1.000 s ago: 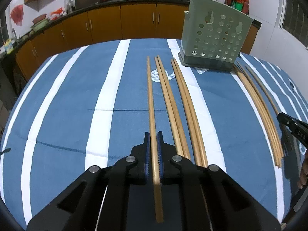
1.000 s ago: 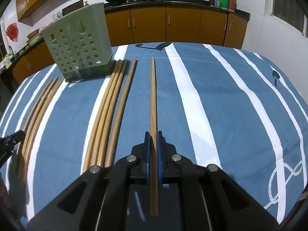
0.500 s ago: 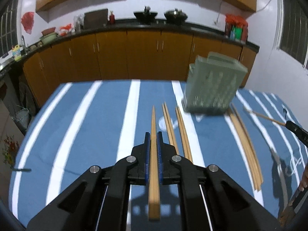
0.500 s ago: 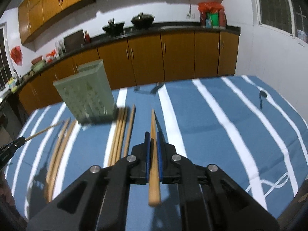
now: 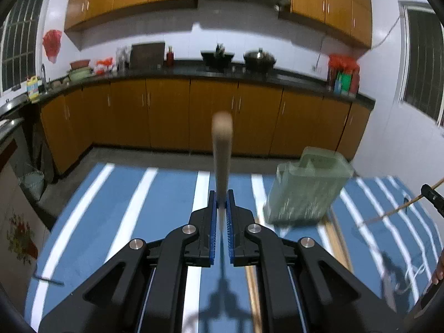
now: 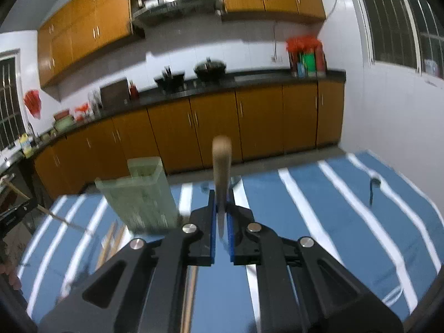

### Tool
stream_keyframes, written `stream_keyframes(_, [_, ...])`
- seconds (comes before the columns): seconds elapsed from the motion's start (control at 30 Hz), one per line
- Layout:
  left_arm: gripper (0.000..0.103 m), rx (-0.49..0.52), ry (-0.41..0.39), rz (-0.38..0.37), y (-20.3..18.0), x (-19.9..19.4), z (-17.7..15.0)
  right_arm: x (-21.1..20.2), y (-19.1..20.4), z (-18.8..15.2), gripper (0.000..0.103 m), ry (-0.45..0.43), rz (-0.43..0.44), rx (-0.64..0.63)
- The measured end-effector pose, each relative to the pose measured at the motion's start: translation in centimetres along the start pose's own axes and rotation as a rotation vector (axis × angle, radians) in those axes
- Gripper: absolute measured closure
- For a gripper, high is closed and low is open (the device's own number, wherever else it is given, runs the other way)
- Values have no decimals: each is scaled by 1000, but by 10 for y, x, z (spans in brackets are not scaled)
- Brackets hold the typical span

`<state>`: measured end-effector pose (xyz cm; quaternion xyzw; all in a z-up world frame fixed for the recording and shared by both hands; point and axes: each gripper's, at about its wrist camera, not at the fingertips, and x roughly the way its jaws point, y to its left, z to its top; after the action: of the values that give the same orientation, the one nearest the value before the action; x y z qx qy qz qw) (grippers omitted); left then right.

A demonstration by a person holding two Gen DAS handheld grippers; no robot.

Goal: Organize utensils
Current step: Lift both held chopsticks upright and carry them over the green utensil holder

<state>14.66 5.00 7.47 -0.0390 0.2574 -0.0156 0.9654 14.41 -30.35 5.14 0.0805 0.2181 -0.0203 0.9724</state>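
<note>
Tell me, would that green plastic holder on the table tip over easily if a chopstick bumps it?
Possibly. The green holder stands tall on a narrow base, so a knock near its top might rock it. It looks like thin perforated plastic, probably light, and could slide on the striped cloth. The chopstick clamped in the left gripper looks stiff enough to push it.

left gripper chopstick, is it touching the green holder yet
Apart. In the left wrist view the chopstick sticks out from the shut left gripper, while the green holder stands off to its right with striped tablecloth between them.

Blue, white-striped tablecloth (image 5: pixel 155 208) w/ green perforated holder (image 5: pixel 305 191) & loose wooden chopsticks (image 5: pixel 337 238).
</note>
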Motion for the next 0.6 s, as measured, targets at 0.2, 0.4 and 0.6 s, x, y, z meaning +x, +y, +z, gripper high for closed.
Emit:
stream_keyframes(0.2, [96, -3, -149, -52, -11, -32, 58, -28, 15, 67, 95, -173, 81, 4])
stream_keyframes(0.4, [96, 9, -248, -133, -39, -51, 85, -41, 42, 102, 95, -260, 192, -7])
stream_keyframes(0.6, [96, -32, -281, -192, -56, -32, 83, -16, 64, 99, 95, -233, 234, -37])
